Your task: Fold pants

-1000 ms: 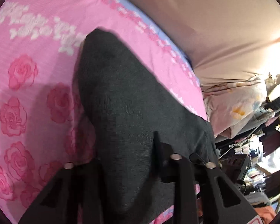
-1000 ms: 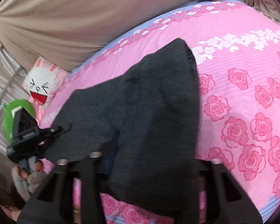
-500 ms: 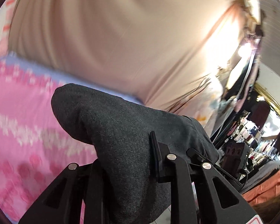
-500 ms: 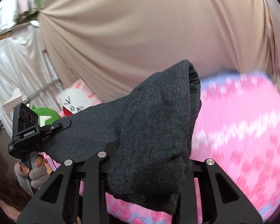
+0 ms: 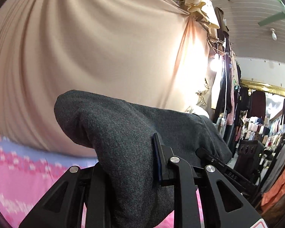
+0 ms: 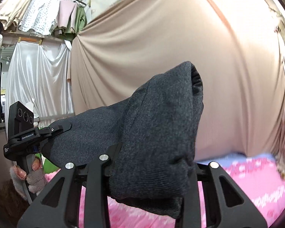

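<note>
The dark grey knit pants point(image 5: 127, 136) hang between my two grippers, lifted above the pink rose-print bed point(image 5: 19, 180). My left gripper point(image 5: 127, 174) is shut on one end of the pants, which drape over its fingers. My right gripper point(image 6: 152, 169) is shut on the other end of the pants point(image 6: 157, 123), bunched over its fingers. The left gripper also shows in the right wrist view point(image 6: 53, 129) at the left, clamped on the cloth edge. The right gripper shows in the left wrist view point(image 5: 214, 157) at the right.
A beige curtain point(image 5: 104, 47) fills the background behind the bed point(image 6: 247, 180). Hanging clothes and racks point(image 5: 256, 123) stand at the right. White drapes and hung shirts point(image 6: 38, 72) are at the left in the right wrist view.
Both grippers have risen and tilted up with the pants. The pants have come off the bed and now hang in the air; the view shows curtain instead of bedspread.
</note>
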`<state>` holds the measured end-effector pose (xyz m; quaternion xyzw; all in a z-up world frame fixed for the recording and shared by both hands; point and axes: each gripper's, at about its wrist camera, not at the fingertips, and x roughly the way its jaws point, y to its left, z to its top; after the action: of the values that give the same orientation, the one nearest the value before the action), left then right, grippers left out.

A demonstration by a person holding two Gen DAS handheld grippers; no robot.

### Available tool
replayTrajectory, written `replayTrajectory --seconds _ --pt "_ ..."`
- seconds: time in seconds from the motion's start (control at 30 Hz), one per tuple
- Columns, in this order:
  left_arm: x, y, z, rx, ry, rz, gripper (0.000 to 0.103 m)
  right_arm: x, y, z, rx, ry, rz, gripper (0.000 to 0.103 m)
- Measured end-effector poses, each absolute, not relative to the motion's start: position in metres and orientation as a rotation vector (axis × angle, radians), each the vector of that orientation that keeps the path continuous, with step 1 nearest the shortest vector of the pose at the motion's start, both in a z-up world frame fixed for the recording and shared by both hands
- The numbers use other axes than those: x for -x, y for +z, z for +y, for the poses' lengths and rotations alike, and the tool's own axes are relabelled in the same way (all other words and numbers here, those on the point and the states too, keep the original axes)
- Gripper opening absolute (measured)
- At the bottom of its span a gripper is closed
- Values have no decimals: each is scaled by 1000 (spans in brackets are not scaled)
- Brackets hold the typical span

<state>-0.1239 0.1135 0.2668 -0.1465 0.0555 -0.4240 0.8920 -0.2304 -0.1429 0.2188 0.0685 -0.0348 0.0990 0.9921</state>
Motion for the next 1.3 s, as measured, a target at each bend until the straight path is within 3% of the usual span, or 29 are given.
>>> replayTrajectory --seconds 0.23,0.37,0.43,0.53,0.57,0.63,0.7,0.8,0.93,1.0,1.07,1.1,1.17,1.3 --pt "54 279 92 293 -846 100 19 164 229 -161 -143 161 -67 30" --pt "-10 259 69 270 -800 149 20 85 199 -188 -198 114 48 30" --pt "-61 224 50 263 -769 238 21 37 164 -204 -246 97 135 31" --pt "-136 142 30 298 -708 402 38 -33 85 -225 -297 63 317 37" --pt "-159 110 26 308 -660 492 50 -53 53 -233 -316 31 415 38" --pt "-206 28 29 340 -528 776 46 -72 -8 -248 -391 -52 619 40" --pt "-214 -29 65 532 -481 909 45 -53 -35 -258 -435 -73 625 40" --pt "-199 -34 101 651 -446 860 45 -29 -23 -257 -379 -75 566 40" --pt "-180 20 90 579 -486 730 47 -26 10 -237 -285 -60 461 35" --pt "-176 36 63 475 -467 721 75 -43 19 -226 -253 -63 469 35" --pt "-179 32 47 440 -433 739 78 -48 9 -233 -243 -134 503 36" --pt "-181 23 46 460 -445 760 78 -48 4 -237 -267 -146 523 37" --pt "-186 2 55 521 -433 828 78 -43 -13 -256 -362 -156 566 53" --pt "-206 -43 78 690 -394 936 78 -49 -42 -285 -578 -59 629 59"
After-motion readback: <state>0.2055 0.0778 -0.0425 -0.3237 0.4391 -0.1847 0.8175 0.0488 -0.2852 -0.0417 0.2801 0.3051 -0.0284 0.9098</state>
